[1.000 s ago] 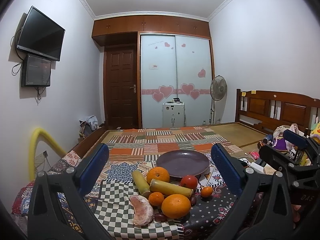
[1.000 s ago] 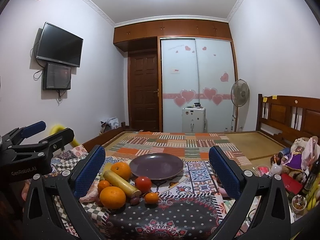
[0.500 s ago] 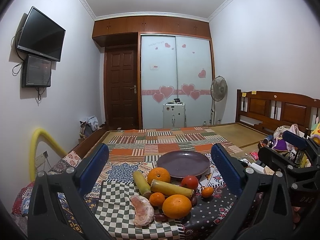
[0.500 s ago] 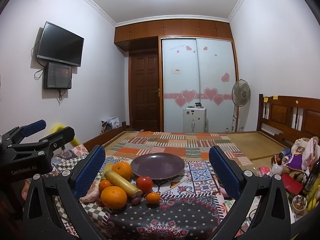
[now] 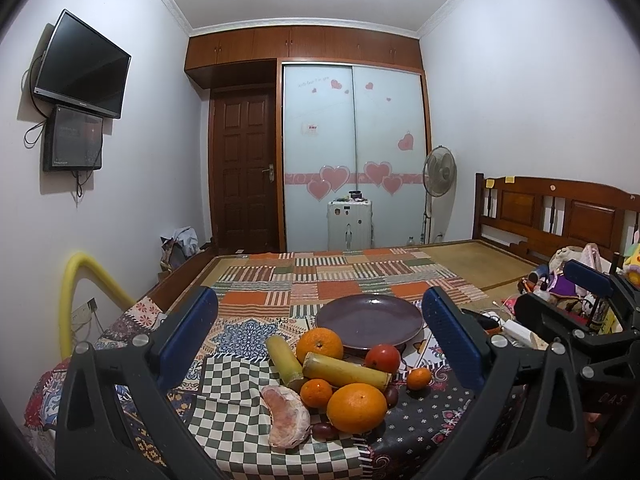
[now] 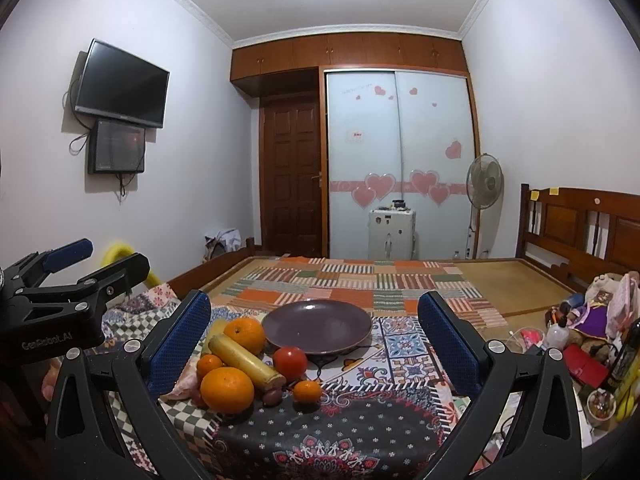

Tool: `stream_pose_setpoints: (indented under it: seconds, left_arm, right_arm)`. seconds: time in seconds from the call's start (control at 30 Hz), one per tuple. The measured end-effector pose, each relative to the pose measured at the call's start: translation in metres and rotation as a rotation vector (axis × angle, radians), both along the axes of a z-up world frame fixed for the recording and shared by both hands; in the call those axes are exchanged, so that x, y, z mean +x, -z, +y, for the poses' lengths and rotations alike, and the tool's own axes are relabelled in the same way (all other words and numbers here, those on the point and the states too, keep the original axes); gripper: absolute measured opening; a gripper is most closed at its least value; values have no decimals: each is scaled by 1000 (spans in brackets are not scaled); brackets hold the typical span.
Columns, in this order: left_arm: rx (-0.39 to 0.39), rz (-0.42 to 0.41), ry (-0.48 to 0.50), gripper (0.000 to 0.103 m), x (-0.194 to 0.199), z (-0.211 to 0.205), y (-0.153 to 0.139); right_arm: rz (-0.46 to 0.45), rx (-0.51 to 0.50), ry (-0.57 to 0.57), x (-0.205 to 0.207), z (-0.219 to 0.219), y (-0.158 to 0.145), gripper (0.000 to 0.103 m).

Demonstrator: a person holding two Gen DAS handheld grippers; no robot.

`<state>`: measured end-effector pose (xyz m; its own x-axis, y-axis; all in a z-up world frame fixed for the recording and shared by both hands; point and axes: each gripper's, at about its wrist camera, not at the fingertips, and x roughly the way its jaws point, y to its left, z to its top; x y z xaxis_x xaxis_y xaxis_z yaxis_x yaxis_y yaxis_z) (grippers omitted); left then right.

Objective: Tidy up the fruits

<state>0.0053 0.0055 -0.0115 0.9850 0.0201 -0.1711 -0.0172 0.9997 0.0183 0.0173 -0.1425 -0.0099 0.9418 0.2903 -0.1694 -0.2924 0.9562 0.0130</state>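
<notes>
An empty purple plate [image 5: 370,322] [image 6: 318,326] sits on the patterned cloth. In front of it lie a big orange [image 5: 357,407] [image 6: 227,389], a second orange [image 5: 319,345] [image 6: 245,334], two yellow cane pieces [image 5: 346,369] [image 6: 246,360], a red tomato [image 5: 383,358] [image 6: 290,362], small tangerines [image 5: 419,378] [image 6: 307,391], a peeled pomelo segment [image 5: 285,415] and dark grapes [image 6: 271,397]. My left gripper [image 5: 320,332] and right gripper [image 6: 314,340] are both open, empty, held short of the fruit.
The cloth-covered bed [image 6: 360,280] stretches back to a wardrobe [image 6: 400,160] and door. Toys and bottles clutter the right side [image 6: 592,320]. A yellow tube [image 5: 72,280] stands at the left. The other gripper shows at each view's edge.
Both grippers have drifted very slightly; the fruit and plate have not moved.
</notes>
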Motion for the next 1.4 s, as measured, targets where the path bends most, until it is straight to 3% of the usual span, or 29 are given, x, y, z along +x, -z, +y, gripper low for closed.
stream_pose_setpoints:
  seconds: [0.1,0.3,0.73,0.83,0.97,1.1,1.4]
  left_arm:
    - [5,24,-2,103,6,-1,7]
    - [9,112,-4,86,24,6,27]
    - [-39,347,59,54,68,16,77]
    - [-58,396,99,53,77,9,89]
    - [-89,449,126,54,88,1,102]
    - [-111,480,128,68,96,-3,111]
    - [-91,521,152,73,109,-18,124]
  right_arm:
    - [56,-10,-10,13,1,9,103]
    - [173,-7,-31,37,-5,34,101]
    - [356,-84,-88,67,3,75,57]
    - [386,-80,-109,71,4,82,52]
    - [395,-88,-120,73,7,88,51]
    - [406,-88,-129,76,7,91,51]
    - [459,-68,-163,96,9,101,51]
